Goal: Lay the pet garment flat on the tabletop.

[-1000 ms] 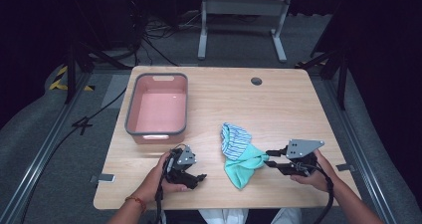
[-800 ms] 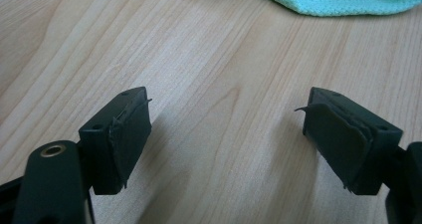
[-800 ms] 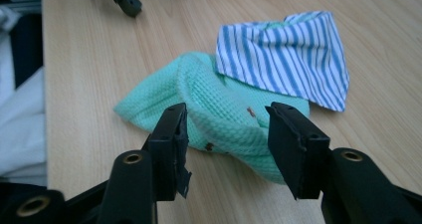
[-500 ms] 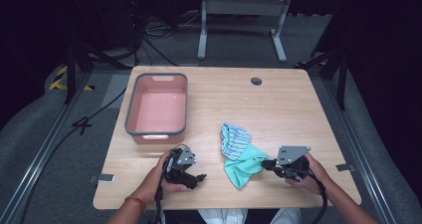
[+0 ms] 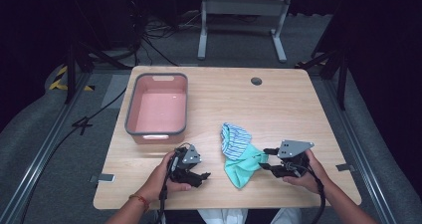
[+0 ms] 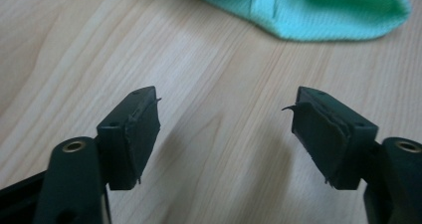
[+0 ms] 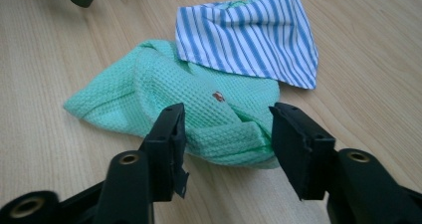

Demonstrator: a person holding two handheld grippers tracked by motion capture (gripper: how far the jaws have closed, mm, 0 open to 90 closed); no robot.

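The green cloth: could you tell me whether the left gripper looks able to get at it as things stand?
Probably yes. The left gripper stands open with nothing but bare table between it and the green cloth. The right gripper, whose jaws have just been opening, straddles the cloth's far edge.

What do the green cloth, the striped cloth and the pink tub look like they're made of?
Green cloth: soft waffle-weave fabric, shown by its gridded texture. Striped cloth: thin, smooth woven fabric, blue and white. Pink tub: probably moulded plastic, with a grey rim and faint sheen.
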